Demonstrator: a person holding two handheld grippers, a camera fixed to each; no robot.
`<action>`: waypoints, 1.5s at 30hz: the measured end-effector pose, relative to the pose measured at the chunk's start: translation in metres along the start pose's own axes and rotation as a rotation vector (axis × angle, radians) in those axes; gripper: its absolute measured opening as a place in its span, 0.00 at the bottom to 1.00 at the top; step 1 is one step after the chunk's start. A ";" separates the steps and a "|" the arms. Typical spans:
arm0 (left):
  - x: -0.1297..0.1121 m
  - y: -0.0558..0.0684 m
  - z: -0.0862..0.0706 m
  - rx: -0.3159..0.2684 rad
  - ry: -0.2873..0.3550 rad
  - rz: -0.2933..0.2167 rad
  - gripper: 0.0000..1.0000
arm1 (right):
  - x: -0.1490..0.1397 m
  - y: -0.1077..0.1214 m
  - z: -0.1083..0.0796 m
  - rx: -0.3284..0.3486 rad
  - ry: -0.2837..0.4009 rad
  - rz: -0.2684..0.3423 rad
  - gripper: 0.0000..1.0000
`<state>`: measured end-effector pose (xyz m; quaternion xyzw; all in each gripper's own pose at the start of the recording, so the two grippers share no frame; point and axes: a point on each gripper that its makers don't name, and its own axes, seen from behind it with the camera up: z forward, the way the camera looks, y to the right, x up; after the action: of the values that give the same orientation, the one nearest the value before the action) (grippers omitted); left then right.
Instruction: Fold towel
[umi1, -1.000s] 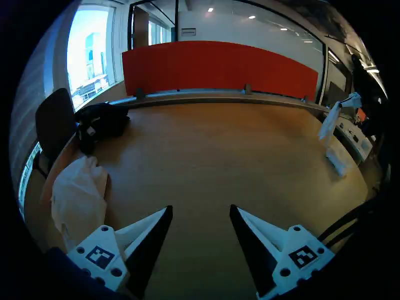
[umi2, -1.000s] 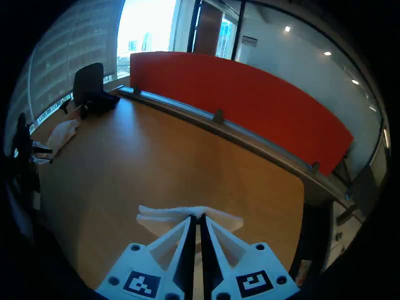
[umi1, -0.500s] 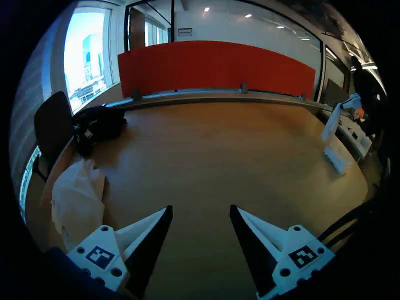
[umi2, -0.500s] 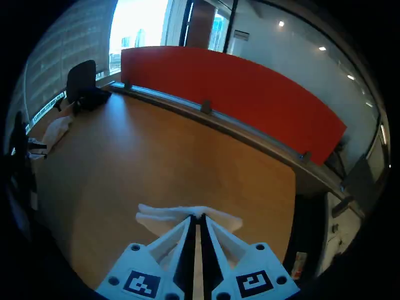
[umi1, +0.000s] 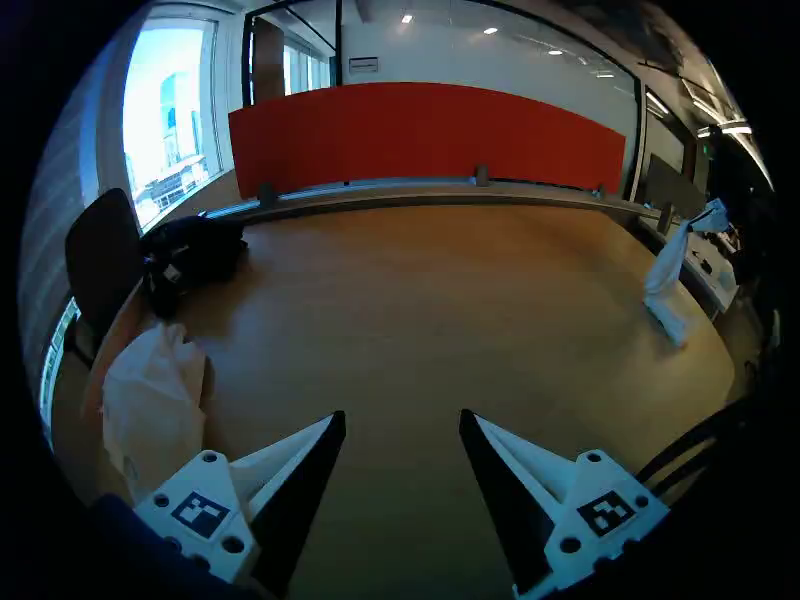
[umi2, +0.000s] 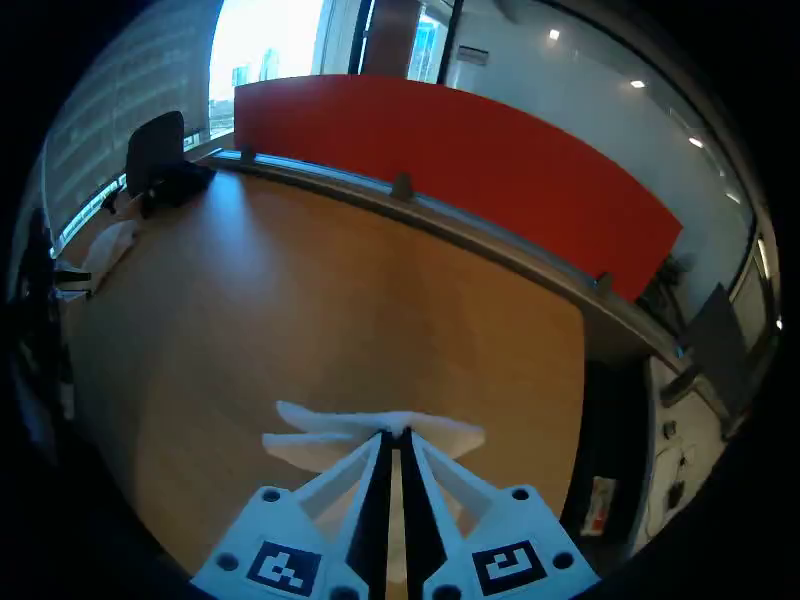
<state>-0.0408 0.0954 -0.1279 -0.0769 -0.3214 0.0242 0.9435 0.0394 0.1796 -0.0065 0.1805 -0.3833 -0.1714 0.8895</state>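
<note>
The left gripper (umi1: 400, 416) hangs over the bare wooden tabletop (umi1: 420, 300) with its fingers (umi1: 300, 470) spread wide and nothing between them. In the left gripper view the white towel (umi1: 667, 290) is far off at the right rim. It hangs in a narrow drape with its lower end on the tabletop near the edge; what holds its top is too small and dim to make out. In the right gripper view the right gripper (umi2: 393, 436) has its fingers (umi2: 372, 500) pressed almost together, pinching the towel (umi2: 450, 433). Pale cloth shows in the thin slit between them, and folds fan out to both sides of the tips. The fingers hide the rest of the cloth, so its full shape cannot be told. A red divider (umi1: 430, 135) runs along the far side of the tabletop. At the left end stand a dark chair (umi1: 100, 255) and a black bag (umi1: 195, 255). Nearer lies a pale sack (umi1: 150, 400), partly cut off behind the left finger. Dark cables (umi1: 700, 440) cross the lower right, their ends lost in shadow.
</note>
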 end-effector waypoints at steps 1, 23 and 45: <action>0.000 0.001 0.000 -0.002 0.000 0.001 0.84 | -0.006 0.000 -0.002 -0.002 -0.007 0.006 0.06; 0.000 0.003 0.000 -0.016 -0.003 0.025 0.84 | -0.114 0.019 -0.016 -0.076 -0.166 0.084 0.06; -0.004 0.000 -0.001 -0.004 -0.011 0.030 0.84 | -0.173 0.020 -0.005 -0.110 -0.288 0.124 0.06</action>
<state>-0.0437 0.0949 -0.1309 -0.0835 -0.3256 0.0381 0.9411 -0.0651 0.2745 -0.1082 0.0812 -0.5073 -0.1608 0.8427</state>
